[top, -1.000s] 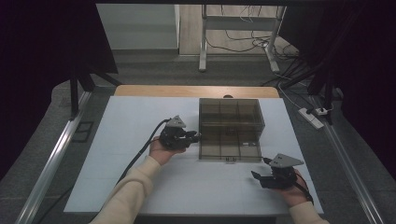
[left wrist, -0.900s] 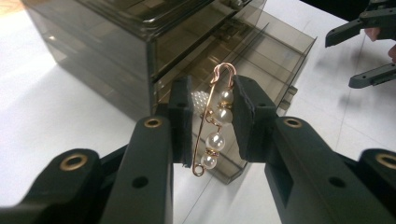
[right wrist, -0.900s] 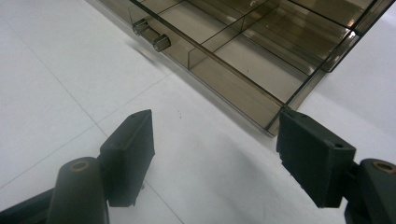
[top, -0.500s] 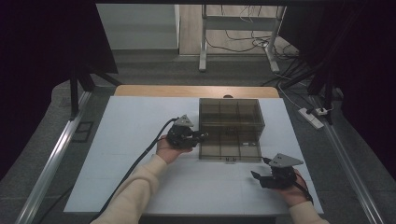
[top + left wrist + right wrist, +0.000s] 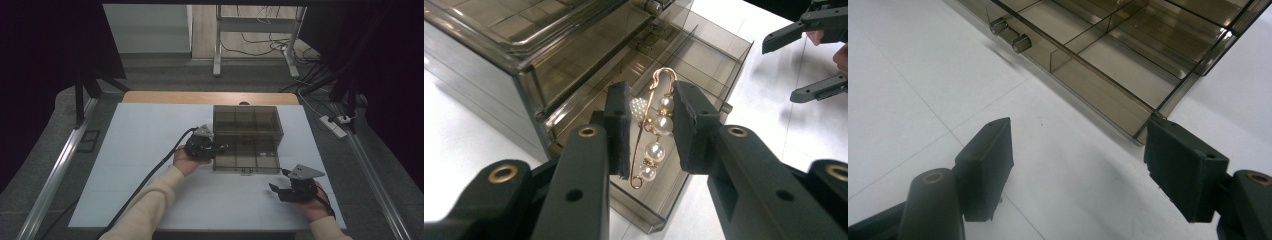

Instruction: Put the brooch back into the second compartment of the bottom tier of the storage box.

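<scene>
— While the left gripper [image 5: 651, 127] hangs at the open drawer, what is it carrying?

— A gold pin strung with pearls, the brooch [image 5: 653, 131]. The two black pads are clamped on it from either side, and it stands nearly upright between them, clasp end up. A small cluster of tiny white beads sits against the pad on the left of the left gripper view.

— And where does that put it on the surface?

— From above, the left gripper [image 5: 216, 148] is at the left edge of the smoky clear organiser box [image 5: 246, 120], right where its lower drawer [image 5: 247, 157] is pulled out toward the person. In the left gripper view the brooch is over the drawer's near corner — above the divided compartments, touching none of them that I can see.

— The other hand?

— The right gripper [image 5: 276, 192] is low on the white surface [image 5: 135, 150], near the person's edge, well apart from the left one and just in front of the drawer's right corner. Its jaws stand apart with nothing between them; in the right gripper view you look past them at the drawer's front wall and its two small knobs [image 5: 1009, 34].

— Is the drawer holding anything?

— The compartments I can see look bare — tinted plastic and dividers.
</scene>
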{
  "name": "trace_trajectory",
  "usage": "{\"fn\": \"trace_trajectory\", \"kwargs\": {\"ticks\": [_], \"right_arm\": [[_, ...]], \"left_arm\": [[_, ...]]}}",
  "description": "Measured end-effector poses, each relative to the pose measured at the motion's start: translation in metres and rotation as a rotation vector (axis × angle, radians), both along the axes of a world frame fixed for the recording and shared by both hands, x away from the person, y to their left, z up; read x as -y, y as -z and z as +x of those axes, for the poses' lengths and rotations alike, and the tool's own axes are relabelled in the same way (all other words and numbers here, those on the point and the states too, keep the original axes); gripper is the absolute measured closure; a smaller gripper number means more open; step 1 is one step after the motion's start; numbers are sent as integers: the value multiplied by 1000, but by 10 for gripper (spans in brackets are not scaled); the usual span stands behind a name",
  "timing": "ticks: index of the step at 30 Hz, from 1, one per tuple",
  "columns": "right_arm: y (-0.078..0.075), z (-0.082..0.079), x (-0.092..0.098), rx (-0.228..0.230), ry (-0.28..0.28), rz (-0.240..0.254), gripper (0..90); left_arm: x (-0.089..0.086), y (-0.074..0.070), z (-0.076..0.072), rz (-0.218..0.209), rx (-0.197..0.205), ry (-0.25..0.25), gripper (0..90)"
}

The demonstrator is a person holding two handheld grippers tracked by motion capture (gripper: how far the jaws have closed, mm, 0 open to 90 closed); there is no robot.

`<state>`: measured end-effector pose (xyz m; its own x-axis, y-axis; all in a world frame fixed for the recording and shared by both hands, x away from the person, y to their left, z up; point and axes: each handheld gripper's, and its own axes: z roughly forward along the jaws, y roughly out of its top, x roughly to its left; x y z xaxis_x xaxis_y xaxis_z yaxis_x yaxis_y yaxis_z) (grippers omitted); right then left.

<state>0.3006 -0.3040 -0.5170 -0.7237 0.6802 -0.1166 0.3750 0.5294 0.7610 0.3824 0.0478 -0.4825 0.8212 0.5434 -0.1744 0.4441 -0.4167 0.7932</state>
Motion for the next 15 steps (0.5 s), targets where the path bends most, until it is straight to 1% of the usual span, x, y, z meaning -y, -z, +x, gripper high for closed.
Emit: {"fn": "trace_trajectory", "kwargs": {"ticks": [6, 8, 11, 15], "right_arm": [[0, 0, 1, -1, -1, 5, 273], [0, 0, 2, -1, 1, 6, 273], [-1, 0, 2, 1, 4, 8, 272], [-1, 0, 3, 2, 1, 5, 272]], "left_arm": [[9, -1, 2, 12, 2, 16, 689], [13, -1, 3, 5, 1, 20, 689], [20, -1, 4, 21, 2, 27, 689], [30, -3, 6, 23, 3, 43, 689]]}}
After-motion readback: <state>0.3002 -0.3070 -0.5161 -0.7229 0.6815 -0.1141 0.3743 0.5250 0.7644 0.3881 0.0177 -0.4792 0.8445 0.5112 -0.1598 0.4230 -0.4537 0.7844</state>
